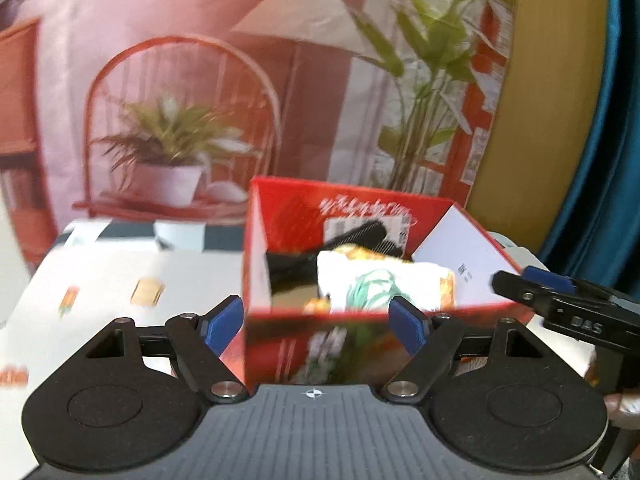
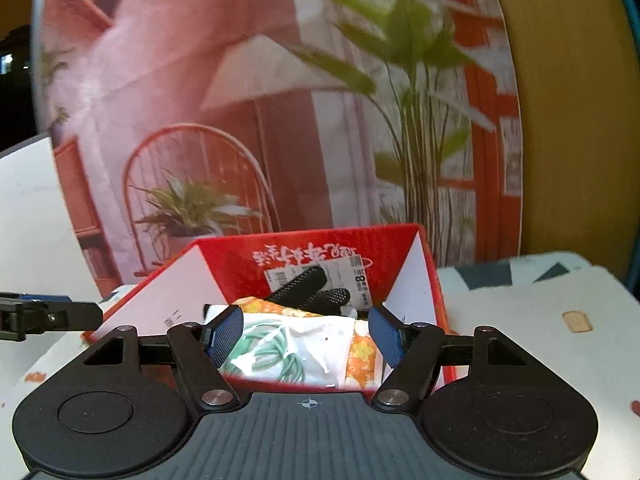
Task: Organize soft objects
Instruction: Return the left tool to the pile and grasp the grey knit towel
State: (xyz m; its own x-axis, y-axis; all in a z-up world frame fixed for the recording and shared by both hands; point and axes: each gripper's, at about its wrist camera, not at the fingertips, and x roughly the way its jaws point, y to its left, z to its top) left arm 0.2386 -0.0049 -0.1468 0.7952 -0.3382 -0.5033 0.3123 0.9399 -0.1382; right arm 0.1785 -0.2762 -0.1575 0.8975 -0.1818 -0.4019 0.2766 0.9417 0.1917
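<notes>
Red box on patterned tablecloth, open top, in front of printed backdrop. Inside: white cloth with green squiggle print and orange floral edge, lying across near part of box; black mesh items behind it against back wall (socks or pouch, too blurred to tell).

Left gripper wide apart, nothing between pads, aimed at box corner from outside. Right gripper also spread, pads either side of cloth in view but not pressing it, so holding nothing. Right gripper's tip seen at right edge of left view, beside box rim.

Judged step: cloth released into box, both hands clear of it. Both views blurred.

To do it well:
- Keep both sets of pads spread until clear of rim (avoids dragging cloth out again).
- Lift up before pulling away; cardboard wall looks light, easily tipped or slid.
- Check cloth sits below rim, no edge hanging over.
- Need for tucking orange edge down: cannot tell from here.
- Look over tablecloth for more soft items; none visible in these views.
</notes>
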